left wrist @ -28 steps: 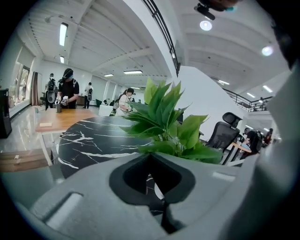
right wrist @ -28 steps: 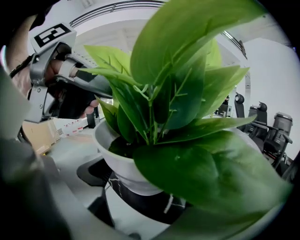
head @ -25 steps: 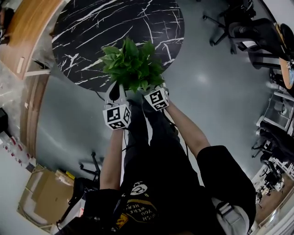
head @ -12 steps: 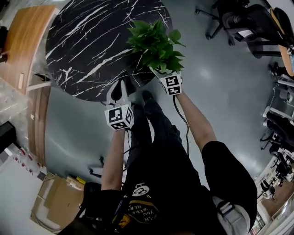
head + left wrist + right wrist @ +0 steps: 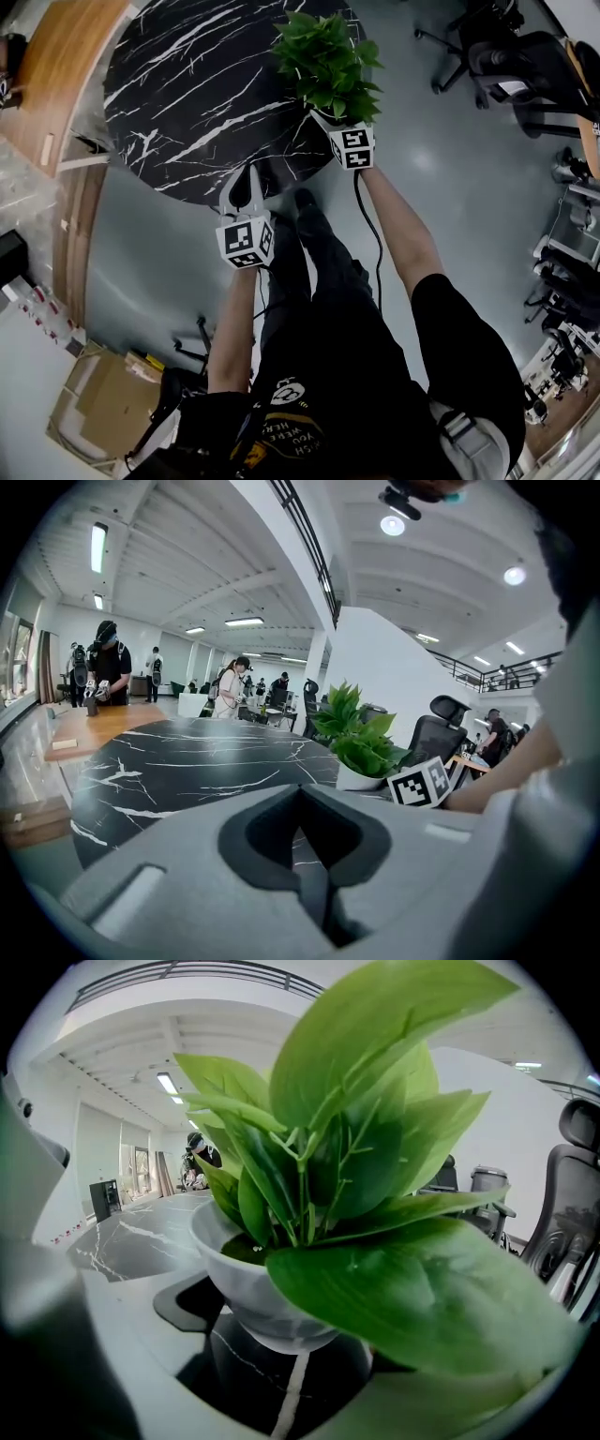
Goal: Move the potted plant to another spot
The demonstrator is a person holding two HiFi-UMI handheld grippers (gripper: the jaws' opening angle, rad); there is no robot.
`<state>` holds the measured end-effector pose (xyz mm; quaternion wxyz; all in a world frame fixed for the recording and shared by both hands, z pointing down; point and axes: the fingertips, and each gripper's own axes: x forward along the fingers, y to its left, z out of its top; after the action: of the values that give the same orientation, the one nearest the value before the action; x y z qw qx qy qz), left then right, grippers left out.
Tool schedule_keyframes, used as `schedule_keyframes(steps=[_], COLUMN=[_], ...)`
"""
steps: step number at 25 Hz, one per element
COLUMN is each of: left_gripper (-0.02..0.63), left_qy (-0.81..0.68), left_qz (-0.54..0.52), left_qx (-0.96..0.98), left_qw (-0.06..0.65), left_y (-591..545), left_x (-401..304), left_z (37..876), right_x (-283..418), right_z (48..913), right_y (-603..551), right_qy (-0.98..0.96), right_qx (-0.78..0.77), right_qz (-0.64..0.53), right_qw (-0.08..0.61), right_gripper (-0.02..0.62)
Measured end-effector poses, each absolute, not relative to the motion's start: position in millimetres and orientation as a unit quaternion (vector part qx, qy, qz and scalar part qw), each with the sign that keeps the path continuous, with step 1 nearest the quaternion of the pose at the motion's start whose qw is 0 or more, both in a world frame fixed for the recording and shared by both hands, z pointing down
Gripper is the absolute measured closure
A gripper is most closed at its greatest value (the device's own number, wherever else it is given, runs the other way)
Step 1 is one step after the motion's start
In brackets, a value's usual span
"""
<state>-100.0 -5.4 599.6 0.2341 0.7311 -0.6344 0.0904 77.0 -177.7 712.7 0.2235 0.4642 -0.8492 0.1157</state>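
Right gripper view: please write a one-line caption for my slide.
The right gripper holds a leafy potted plant by its white pot, over a black marble table.

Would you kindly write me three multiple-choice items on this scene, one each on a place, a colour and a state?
1. What lies under the potted plant?
A. wooden desk
B. black marble table
C. office chair

2. What colour is the plant's pot?
A. white
B. red
C. black

3. How do the left gripper's jaws stand?
A. wide apart
B. shut on the pot
C. together, empty

Answers:
1 B: the right gripper view shows veined black marble below the pot.
2 A: the pot wall is white.
3 C: the left gripper view shows the jaws meeting with nothing between.
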Motion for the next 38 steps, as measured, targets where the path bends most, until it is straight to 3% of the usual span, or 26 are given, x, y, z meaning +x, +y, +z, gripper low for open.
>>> schedule_keyframes(steps=[12, 13, 14, 15, 16, 19, 27, 38], left_gripper=[0.603, 0.603, 0.603, 0.603, 0.603, 0.603, 0.603, 0.603], left_qy=[-0.627, -0.622, -0.617, -0.612, -0.608, -0.59, -0.538, -0.545], left_qz=[0.094, 0.095, 0.096, 0.095, 0.092, 0.078, 0.066, 0.061], left_qx=[0.736, 0.74, 0.743, 0.747, 0.751, 0.77, 0.816, 0.824], left_qw=[0.237, 0.238, 0.24, 0.24, 0.239, 0.232, 0.199, 0.143], left_y=[1, 3, 4, 3, 1, -11, 21, 22], left_x=[-96, -90, -82, -74, -66, -39, 19, 17], left_z=[602, 600, 597, 592, 584, 546, 449, 398], right_x=[91, 97, 102, 106, 108, 106, 101, 94], right_z=[725, 720, 710, 695, 675, 604, 462, 418], right_y=[-138, -124, -108, -91, -76, -44, 12, 24], right_qy=[-0.837, -0.832, -0.828, -0.826, -0.828, -0.835, -0.85, -0.853], right_qx=[0.459, 0.465, 0.47, 0.474, 0.476, 0.479, 0.482, 0.489], right_qz=[0.139, 0.151, 0.164, 0.178, 0.189, 0.202, 0.17, 0.134], right_qw=[0.265, 0.264, 0.259, 0.248, 0.231, 0.179, 0.131, 0.12], right_gripper=[0.125, 0.164, 0.29, 0.491, 0.592, 0.594, 0.594, 0.595])
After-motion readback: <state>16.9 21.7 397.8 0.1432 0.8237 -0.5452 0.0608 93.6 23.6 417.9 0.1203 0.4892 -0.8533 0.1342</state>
